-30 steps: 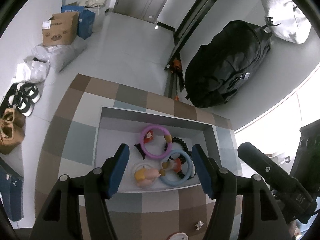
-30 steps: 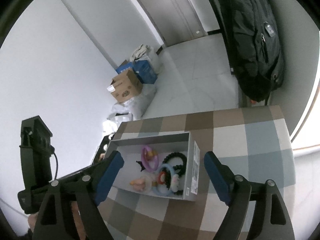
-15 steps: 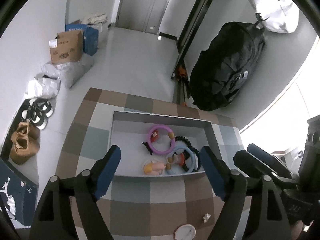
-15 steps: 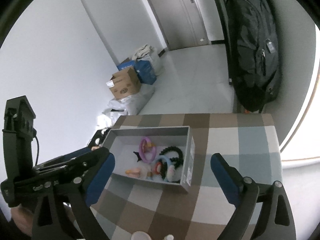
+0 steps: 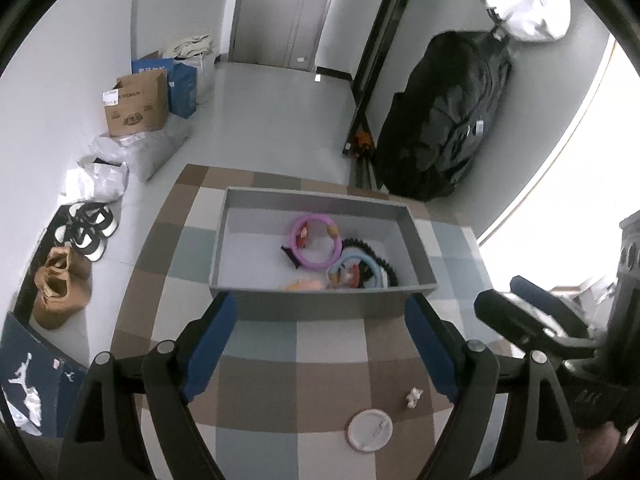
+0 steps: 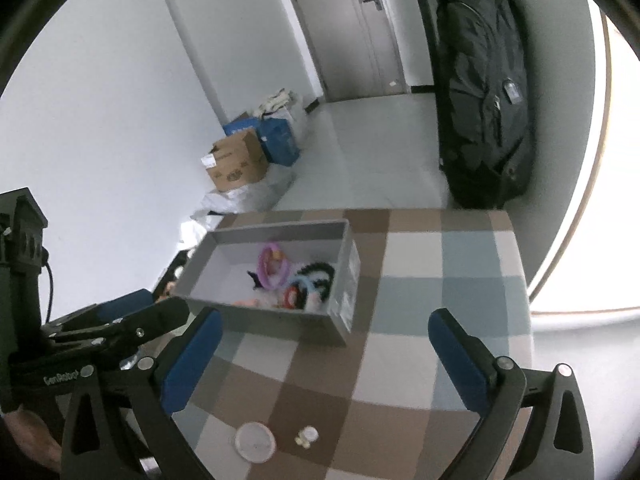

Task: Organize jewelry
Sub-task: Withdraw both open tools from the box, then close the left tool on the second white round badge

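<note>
Both tools hang above the checkered bench [image 5: 280,364], drawn off from the grey box [image 5: 320,304], which suggests a pause between picks or the end of the sorting. The left hand-held gripper [image 5: 320,354] has its blue pads spread wide with nothing between them, and the right hand-held gripper [image 6: 324,356] is likewise wide apart and empty. The jewelry sits gathered toward the right half of the box: a purple bangle [image 5: 316,242] lies flat near the middle, a light blue bangle [image 5: 362,270] overlaps a black beaded bracelet [image 5: 378,258] just beside it, and a pale orange piece [image 5: 306,284] lies against the near wall, though the wall hides most of it and I cannot tell what it is. Keeping the loops flat inside the walls stops them rolling off the bench. Outside the box, near the front edge, lie a small white round lid [image 5: 370,429] and a tiny pale trinket [image 5: 414,397], close together; these look like the remaining things to collect.
</note>
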`<state>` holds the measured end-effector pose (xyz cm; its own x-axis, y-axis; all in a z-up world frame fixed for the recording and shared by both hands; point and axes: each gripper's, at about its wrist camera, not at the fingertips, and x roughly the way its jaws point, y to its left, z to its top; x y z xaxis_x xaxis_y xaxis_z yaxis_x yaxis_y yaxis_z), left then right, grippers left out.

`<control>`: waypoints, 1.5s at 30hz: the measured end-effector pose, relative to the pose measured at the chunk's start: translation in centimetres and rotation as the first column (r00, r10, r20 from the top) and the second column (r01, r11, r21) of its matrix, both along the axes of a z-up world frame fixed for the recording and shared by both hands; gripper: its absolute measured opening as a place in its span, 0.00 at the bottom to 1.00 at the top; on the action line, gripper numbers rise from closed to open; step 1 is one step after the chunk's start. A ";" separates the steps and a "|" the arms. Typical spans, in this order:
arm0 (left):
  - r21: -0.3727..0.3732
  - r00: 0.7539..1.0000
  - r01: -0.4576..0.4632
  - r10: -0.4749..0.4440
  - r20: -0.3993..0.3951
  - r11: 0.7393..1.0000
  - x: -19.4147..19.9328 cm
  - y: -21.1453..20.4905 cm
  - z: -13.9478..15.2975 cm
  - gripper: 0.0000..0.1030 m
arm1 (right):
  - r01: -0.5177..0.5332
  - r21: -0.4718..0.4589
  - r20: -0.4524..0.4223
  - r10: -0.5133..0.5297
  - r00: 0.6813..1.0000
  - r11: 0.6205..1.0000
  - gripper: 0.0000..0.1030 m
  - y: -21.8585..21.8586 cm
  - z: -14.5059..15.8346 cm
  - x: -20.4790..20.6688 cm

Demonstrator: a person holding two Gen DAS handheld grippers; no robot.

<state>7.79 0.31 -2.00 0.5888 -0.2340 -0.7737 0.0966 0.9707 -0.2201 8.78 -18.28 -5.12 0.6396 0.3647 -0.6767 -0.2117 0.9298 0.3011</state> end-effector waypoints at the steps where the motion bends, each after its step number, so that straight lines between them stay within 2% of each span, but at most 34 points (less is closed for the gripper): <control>1: 0.017 1.000 0.003 -0.003 -0.002 1.000 -0.2 -0.2 -0.1 0.80 | 0.003 -0.002 -0.005 -0.003 1.000 1.000 1.00 -0.2 -0.1 -0.2; 10: 0.091 0.998 0.065 -0.064 -0.016 0.994 -2.5 -1.4 -1.4 0.80 | 0.018 -0.027 -0.042 -0.019 0.999 0.999 1.00 -1.3 -1.0 -1.6; 13: 0.098 0.995 0.094 -0.089 -0.049 0.991 -3.0 -1.6 -2.1 0.80 | 0.031 -0.050 -0.042 -0.033 0.999 0.998 1.00 -1.7 -1.2 -1.9; 16: 0.093 0.986 0.147 -0.138 -0.095 0.985 -3.4 -2.1 -2.8 0.80 | 0.044 -0.048 -0.050 -0.046 0.998 0.998 1.00 -2.2 -1.4 -2.2; 20: 0.095 0.978 0.188 -0.177 -0.114 0.978 -4.0 -2.8 -3.3 0.80 | 0.058 -0.045 -0.056 -0.061 0.997 0.997 1.00 -2.8 -1.5 -2.4; 25: 0.094 0.950 0.263 -0.240 -0.199 0.960 -4.5 -4.0 -4.9 0.80 | 0.056 -0.047 -0.068 -0.059 0.996 0.997 1.00 -2.7 -1.7 -2.6; 27: 0.116 0.944 0.279 -0.250 -0.214 0.953 -4.8 -4.5 -5.4 0.80 | 0.050 -0.048 -0.072 -0.054 0.996 0.998 1.00 -2.7 -1.8 -2.6; 30: 0.144 0.937 0.301 -0.264 -0.227 0.943 -5.1 -5.2 -5.9 0.80 | 0.047 -0.047 -0.075 -0.051 0.996 0.998 1.00 -2.7 -1.9 -2.7; 39: 0.151 0.928 0.332 -0.293 -0.231 0.931 -5.6 -6.2 -6.1 0.80 | 0.059 -0.036 -0.079 -0.062 0.995 0.998 1.00 -3.3 -1.8 -2.8; 45: 0.201 0.928 0.347 -0.304 -0.217 0.916 -6.1 -7.2 -6.0 0.65 | 0.069 -0.030 -0.087 -0.072 0.994 0.997 1.00 -3.6 -1.8 -2.7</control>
<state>1.65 -6.87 -8.01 0.3587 -0.1910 -0.9137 0.3965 0.9173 -0.0361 6.04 -21.92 -6.91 0.6005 0.3018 -0.7405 -0.1191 0.9495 0.2904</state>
